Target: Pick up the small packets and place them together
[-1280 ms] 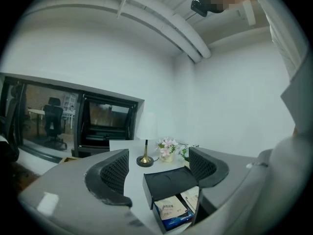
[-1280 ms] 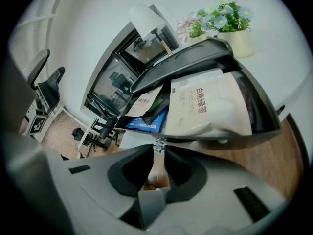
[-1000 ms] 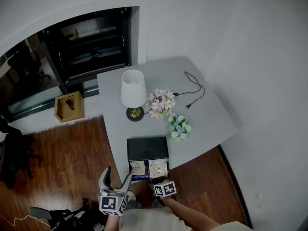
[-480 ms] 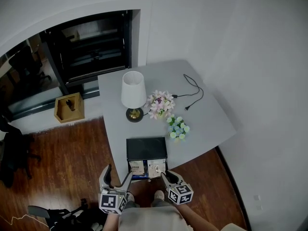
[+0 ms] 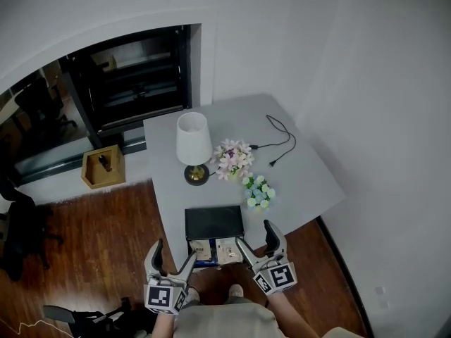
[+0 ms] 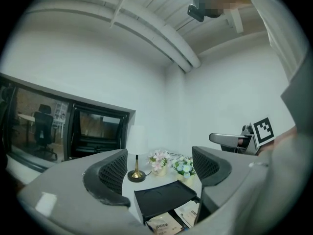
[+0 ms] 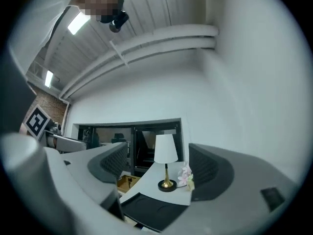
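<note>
nearest the person, the left gripper (image 5: 173, 255) hangs just short of the black box (image 5: 213, 221), off its near left corner. its jaws are spread, with nothing between them. the right gripper (image 5: 257, 239) sits off the box's near right corner. its jaws have just been opening and now stand wide, also with nothing between them.

the two small packets (image 5: 215, 251) lie flat, side by side, against the near edge of the black box, on what looks like a blue-edged ledge at the table (image 5: 303, 182) rim. they appear already gathered.

beyond the box stand a blue-green flower bunch (image 5: 258, 191), pink flowers (image 5: 232, 157) and a white lamp (image 5: 193, 146).

risk: the packets are thin and close to the drop. a jaw coming in low could push one off the ledge onto the floor, or nip both at once and crumple them.
</note>
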